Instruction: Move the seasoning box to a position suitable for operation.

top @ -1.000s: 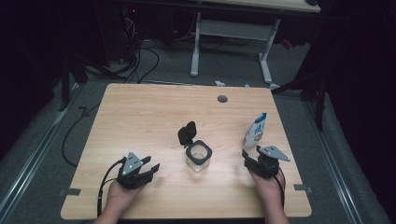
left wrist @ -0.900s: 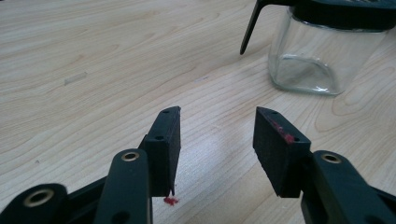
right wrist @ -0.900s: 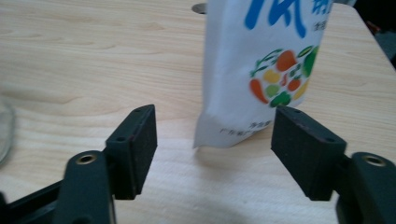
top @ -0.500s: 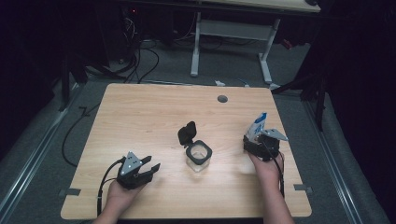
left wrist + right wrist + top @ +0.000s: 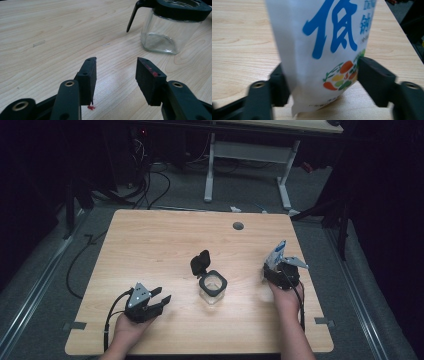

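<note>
High view overlooks the table [image 5: 165, 245]; both gripper views skim it closely.

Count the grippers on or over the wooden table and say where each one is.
2. The left gripper rests open near the table's front left, aimed toward the glass jar. The right gripper is at the right side, its jaws around the white pouch.

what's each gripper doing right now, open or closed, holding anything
Left gripper: open, holding nothing, above the bare table.
Right gripper: jaws around the white pouch, touching it.
</note>
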### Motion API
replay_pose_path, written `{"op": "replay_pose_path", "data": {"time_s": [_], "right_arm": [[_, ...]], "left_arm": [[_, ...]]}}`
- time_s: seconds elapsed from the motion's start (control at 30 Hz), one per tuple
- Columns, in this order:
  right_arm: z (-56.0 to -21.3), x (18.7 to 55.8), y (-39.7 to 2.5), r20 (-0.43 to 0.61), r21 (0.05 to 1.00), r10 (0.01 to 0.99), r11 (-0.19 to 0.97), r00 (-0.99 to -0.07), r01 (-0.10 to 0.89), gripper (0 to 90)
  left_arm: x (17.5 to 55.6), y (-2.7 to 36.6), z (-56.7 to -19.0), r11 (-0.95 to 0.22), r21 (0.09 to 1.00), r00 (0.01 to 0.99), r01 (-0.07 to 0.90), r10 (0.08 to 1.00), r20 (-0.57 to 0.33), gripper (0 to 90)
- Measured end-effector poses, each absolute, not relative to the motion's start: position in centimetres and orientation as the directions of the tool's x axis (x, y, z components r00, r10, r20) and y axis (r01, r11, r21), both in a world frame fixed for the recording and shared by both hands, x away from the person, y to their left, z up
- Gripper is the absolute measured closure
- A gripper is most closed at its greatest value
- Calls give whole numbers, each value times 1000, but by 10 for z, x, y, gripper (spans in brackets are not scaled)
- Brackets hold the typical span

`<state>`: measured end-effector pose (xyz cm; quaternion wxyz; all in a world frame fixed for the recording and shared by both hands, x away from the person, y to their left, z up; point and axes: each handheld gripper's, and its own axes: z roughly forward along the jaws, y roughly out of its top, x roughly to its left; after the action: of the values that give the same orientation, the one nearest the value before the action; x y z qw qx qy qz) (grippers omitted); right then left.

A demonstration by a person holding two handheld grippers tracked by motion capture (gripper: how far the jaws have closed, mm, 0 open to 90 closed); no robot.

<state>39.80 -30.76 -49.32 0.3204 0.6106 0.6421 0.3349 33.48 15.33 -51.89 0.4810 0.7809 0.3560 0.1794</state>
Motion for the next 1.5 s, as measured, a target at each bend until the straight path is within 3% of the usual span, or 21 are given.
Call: {"op": "replay_pose_path", "data": {"time_s": [0.13, 0.5, 0.83, 1.03, 1.23, 1.4, 1.5], "right_arm": [[-495, 392, -311, 4, 834, 998, 30, -60, 551, 491], [-492, 379, -317, -3, 846, 994, 61, -109, 530, 695], [-490, 372, -322, -41, 851, 986, 118, -159, 512, 817], [-489, 370, -325, -51, 850, 984, 134, -173, 510, 804], [-487, 372, -326, -12, 854, 987, 94, -162, 512, 570], [-484, 378, -320, -7, 858, 990, 79, -142, 507, 485], [-484, 381, -317, -7, 861, 993, 65, -117, 505, 482]], "left_arm": [[334, 153, -519, -285, 879, 683, 381, 728, -60, 515], [335, 154, -519, -284, 878, 680, 385, 730, -62, 513], [335, 154, -519, -285, 879, 681, 383, 730, -60, 513], [335, 155, -519, -282, 878, 679, 387, 731, -64, 513], [336, 154, -520, -283, 876, 679, 391, 732, -66, 513], [336, 154, -520, -285, 875, 679, 392, 731, -66, 513], [336, 155, -520, -280, 877, 676, 390, 733, -67, 513]]}}
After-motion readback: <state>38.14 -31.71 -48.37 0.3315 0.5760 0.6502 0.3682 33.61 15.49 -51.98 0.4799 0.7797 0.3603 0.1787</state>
